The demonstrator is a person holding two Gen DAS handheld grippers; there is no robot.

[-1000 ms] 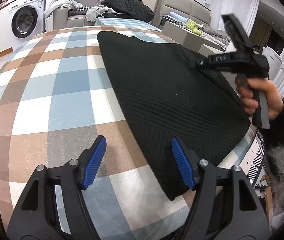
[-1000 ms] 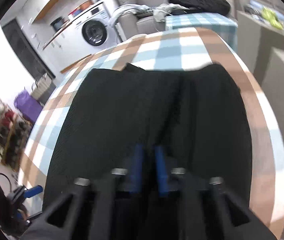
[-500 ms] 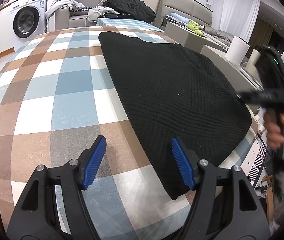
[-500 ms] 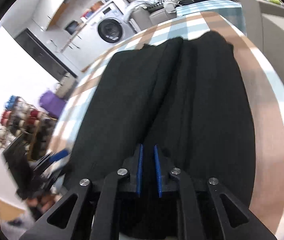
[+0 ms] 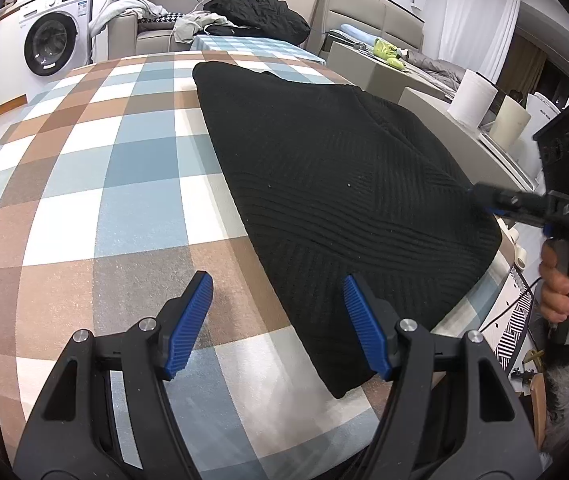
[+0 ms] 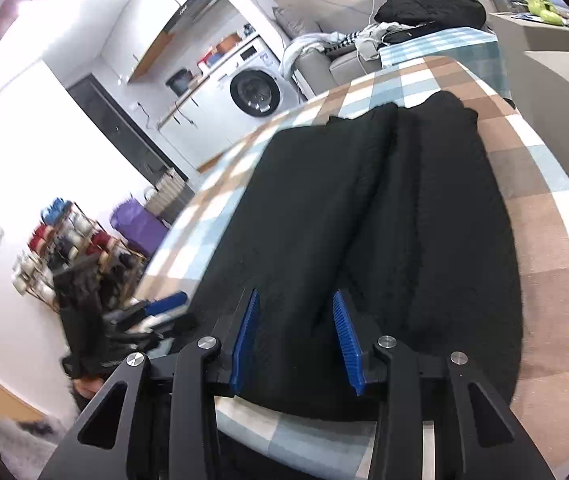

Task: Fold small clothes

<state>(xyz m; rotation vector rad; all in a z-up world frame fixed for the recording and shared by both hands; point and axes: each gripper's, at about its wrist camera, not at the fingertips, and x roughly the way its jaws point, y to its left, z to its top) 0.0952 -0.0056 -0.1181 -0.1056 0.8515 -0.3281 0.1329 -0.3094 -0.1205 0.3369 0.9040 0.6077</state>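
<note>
Your right gripper (image 6: 296, 340) jaws have just been opening, spread over the folded black ribbed-knit garment (image 6: 384, 216) without pinching it; your left gripper (image 5: 276, 320) is spread, empty

A lived-in home, an open living room with laundry corner. A washer (image 5: 53, 44) stands under a counter, a sofa (image 5: 156, 32) holds heaped clothes (image 5: 252, 14), and a shoe rack (image 6: 68, 248) lines one wall.

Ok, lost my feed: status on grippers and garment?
Left gripper open, over the tablecloth. Right gripper jaws just opening, over the black garment's near edge. Garment flat, nothing on it.
</note>
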